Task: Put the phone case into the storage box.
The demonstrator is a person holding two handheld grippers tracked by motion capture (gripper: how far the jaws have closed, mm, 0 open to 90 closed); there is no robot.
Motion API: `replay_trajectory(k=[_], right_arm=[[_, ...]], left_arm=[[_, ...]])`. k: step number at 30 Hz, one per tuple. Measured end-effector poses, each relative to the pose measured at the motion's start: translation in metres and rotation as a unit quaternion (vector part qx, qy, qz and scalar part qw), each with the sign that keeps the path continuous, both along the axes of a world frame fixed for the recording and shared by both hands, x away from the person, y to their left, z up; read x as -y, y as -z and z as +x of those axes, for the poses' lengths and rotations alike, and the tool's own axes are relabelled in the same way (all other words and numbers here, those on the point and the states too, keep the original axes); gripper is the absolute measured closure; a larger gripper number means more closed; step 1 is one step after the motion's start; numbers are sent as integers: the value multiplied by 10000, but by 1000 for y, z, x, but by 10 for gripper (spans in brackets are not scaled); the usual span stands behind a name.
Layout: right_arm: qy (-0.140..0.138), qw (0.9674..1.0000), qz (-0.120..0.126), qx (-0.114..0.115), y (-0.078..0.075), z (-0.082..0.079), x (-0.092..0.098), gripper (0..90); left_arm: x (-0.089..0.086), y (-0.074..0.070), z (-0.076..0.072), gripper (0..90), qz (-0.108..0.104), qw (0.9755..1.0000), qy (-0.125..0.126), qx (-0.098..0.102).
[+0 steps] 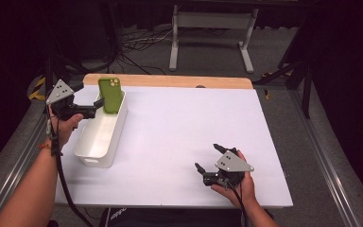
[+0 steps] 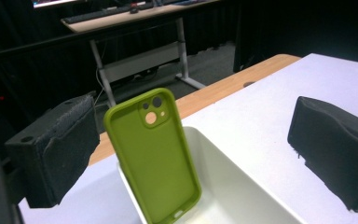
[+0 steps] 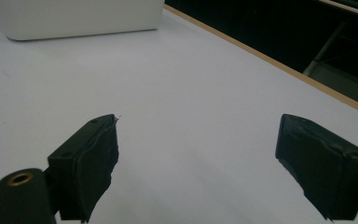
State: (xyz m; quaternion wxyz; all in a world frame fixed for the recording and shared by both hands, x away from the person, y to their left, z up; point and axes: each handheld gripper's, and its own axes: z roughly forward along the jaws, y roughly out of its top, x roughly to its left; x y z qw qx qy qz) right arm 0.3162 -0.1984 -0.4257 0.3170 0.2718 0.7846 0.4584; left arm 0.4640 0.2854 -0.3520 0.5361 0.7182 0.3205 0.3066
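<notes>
From the high view we're looking at a white table (image 1: 184, 142) with a bare wooden strip along its far edge, standing on grey floor in a dark room; a white desk frame (image 1: 211, 35) and some loose cables sit behind it. The left gripper (image 1: 94, 105) is up at the far left corner, right beside a green phone case (image 1: 110, 94) that stands upright in the far end of a long white bin (image 1: 105, 135). The right gripper (image 1: 209, 161) rests low on the near right part of the table, well apart from the bin, jaws spread with nothing between them.

The left gripper view gives us what the top camera can't: the case (image 2: 156, 158) shows its hollow inside, with a raised camera block, three round cutouts and rounded corners. It leans back a little against the bin's end wall (image 2: 205, 140), bottom edge down inside. The pads (image 2: 56, 149) stand wide apart on either side of it, not touching. We also catch a second desk with a keyboard in the dark behind.

The right gripper view is plain white tabletop between parted jaws, with the bin's side wall (image 3: 79, 18) at the top left.
</notes>
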Motion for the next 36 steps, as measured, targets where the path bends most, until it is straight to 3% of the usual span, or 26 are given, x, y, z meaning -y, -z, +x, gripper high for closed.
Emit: replay_trajectory(k=[11, 16, 20, 36], right_arm=[[8, 10000, -3, -14, -1, 0, 0, 138], [24, 10000, 14, -20, -1, -1, 2, 138], [58, 10000, 43, -29, -3, -1, 4, 138], [31, 10000, 57, 22, -6, -5, 4, 138]], left_arm=[[14, -5, -23, 28, -84, 9991, 352, 222], [19, -7, -30, 32, -26, 9988, 417, 263], [22, -8, -35, 43, -100, 9985, 436, 303], [44, -12, -59, 59, -140, 9952, 770, 589]])
